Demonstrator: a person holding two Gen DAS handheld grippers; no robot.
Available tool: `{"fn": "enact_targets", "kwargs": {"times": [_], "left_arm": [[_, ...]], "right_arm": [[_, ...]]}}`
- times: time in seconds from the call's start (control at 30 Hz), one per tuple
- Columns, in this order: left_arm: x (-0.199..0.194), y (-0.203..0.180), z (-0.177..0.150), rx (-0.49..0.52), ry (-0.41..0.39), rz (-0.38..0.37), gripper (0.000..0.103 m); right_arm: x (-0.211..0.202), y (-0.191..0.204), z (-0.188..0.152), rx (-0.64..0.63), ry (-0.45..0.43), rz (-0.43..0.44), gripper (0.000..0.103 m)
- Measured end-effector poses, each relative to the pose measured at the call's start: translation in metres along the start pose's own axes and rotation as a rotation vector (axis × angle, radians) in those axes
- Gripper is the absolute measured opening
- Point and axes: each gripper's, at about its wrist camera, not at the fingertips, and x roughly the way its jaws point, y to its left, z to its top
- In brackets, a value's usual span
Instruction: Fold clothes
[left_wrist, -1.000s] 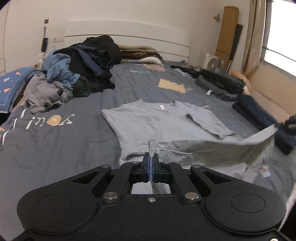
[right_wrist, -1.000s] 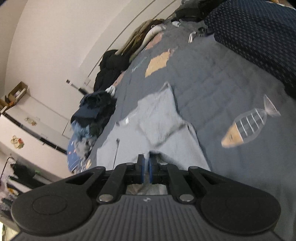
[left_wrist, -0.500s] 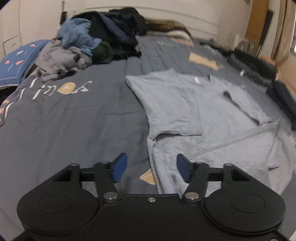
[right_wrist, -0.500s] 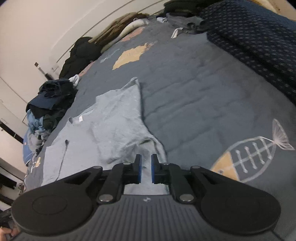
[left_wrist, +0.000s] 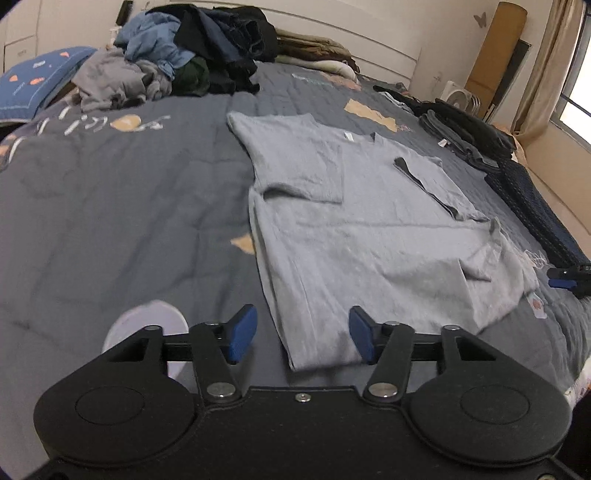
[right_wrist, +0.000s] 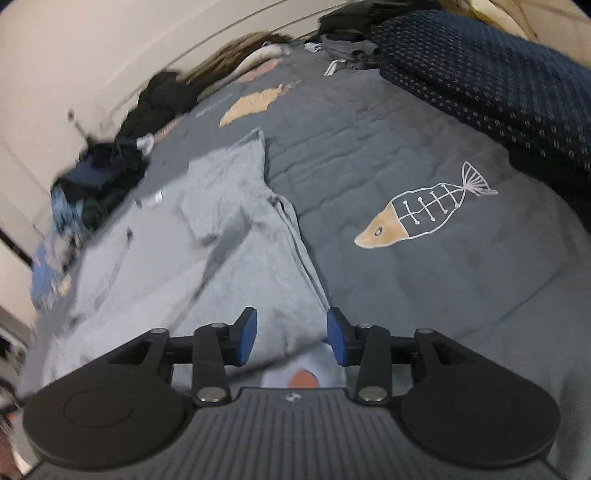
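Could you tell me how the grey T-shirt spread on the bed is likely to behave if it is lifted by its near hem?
The grey T-shirt will probably hang limp: its folded-in sleeves and rippled hem lie flat against the bedspread, showing no stiffness. It looks thin, so likely light. Lifted by one point, its folds may well fall open.

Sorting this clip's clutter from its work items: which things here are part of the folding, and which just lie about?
In the job:
- light grey cotton T-shirt, spread flat, both sleeves folded in
- left gripper, closing, nothing gripped
- right gripper, opening, nothing gripped

Lying about:
- heap of unfolded dark and blue clothes
- navy dotted fabric
- grey quilted bedspread
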Motion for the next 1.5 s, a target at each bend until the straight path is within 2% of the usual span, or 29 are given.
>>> {"fn": "enact_targets", "kwargs": {"times": [0.1,0.2,0.27,0.3,0.33,0.4,0.43,0.5,0.63,0.73,0.8,0.9,0.93,1.0,1.03,1.07,1.13,1.17,1.3,1.33,1.37,1.5], "left_arm": [[0.004,-0.006,-0.007,0.029,0.018,0.003,0.051],[0.012,-0.007,-0.011,0.039,0.036,0.029,0.040],[0.017,-0.003,-0.014,0.017,0.062,0.026,0.013],[0.019,0.000,-0.015,0.008,0.074,0.025,0.011],[0.019,0.001,-0.016,0.004,0.074,0.023,0.009],[0.015,0.003,-0.015,0.008,0.076,0.011,0.006],[0.012,0.004,-0.014,0.016,0.077,0.008,0.005],[0.003,0.006,-0.009,0.047,0.079,0.002,0.004],[-0.012,0.010,0.005,0.081,0.073,-0.008,0.004],[-0.015,0.012,0.011,0.097,0.073,-0.010,0.005],[-0.014,0.011,0.008,0.118,0.087,0.017,0.009],[-0.013,0.009,0.000,0.137,0.108,0.049,0.009],[-0.014,0.010,-0.003,0.137,0.109,0.047,0.011],[-0.014,0.008,-0.009,0.152,0.112,0.046,0.025],[-0.012,0.006,-0.011,0.169,0.110,0.048,0.038],[-0.011,0.003,-0.015,0.193,0.105,0.053,0.043],[-0.004,-0.003,-0.017,0.231,0.105,0.059,0.044],[0.000,-0.007,-0.018,0.252,0.107,0.065,0.044],[0.019,-0.020,-0.022,0.364,0.123,0.088,0.043],[0.022,-0.021,-0.023,0.377,0.132,0.089,0.030],[0.025,-0.021,-0.024,0.390,0.141,0.090,0.011],[0.024,-0.025,-0.025,0.482,0.163,0.124,0.006]], "right_arm": [[0.000,0.001,-0.004,-0.002,0.003,0.004,0.042],[0.007,0.001,-0.007,0.006,0.022,0.010,0.043],[0.013,0.004,-0.010,-0.012,0.039,0.005,0.043],[0.016,0.006,-0.011,-0.020,0.048,0.002,0.042],[0.019,0.007,-0.013,-0.029,0.057,0.000,0.039],[0.024,0.010,-0.015,-0.045,0.077,0.001,0.020],[0.026,0.011,-0.016,-0.047,0.088,0.009,0.000],[0.025,0.009,-0.015,-0.036,0.079,0.008,0.000],[0.013,0.003,-0.008,-0.020,0.006,-0.001,0.000],[0.014,-0.001,-0.005,-0.002,0.003,0.003,0.000],[0.015,0.000,-0.005,0.001,0.004,0.008,0.000],[0.014,0.000,-0.005,0.016,0.000,0.022,0.004],[0.013,0.001,-0.004,0.020,0.004,0.024,0.004],[0.013,0.001,-0.003,0.023,0.013,0.024,0.009],[0.014,0.002,-0.003,0.015,0.015,0.017,0.013],[0.014,0.003,-0.004,0.007,0.018,0.010,0.019],[0.016,0.005,-0.006,-0.004,0.026,0.008,0.027],[0.016,0.006,-0.006,-0.008,0.030,0.008,0.031],[0.019,0.008,-0.008,-0.019,0.040,0.006,0.032],[0.020,0.008,-0.008,-0.020,0.043,0.005,0.032],[0.020,0.008,-0.008,-0.022,0.046,0.004,0.032],[0.023,0.008,-0.009,-0.031,0.056,-0.007,0.033]]}}
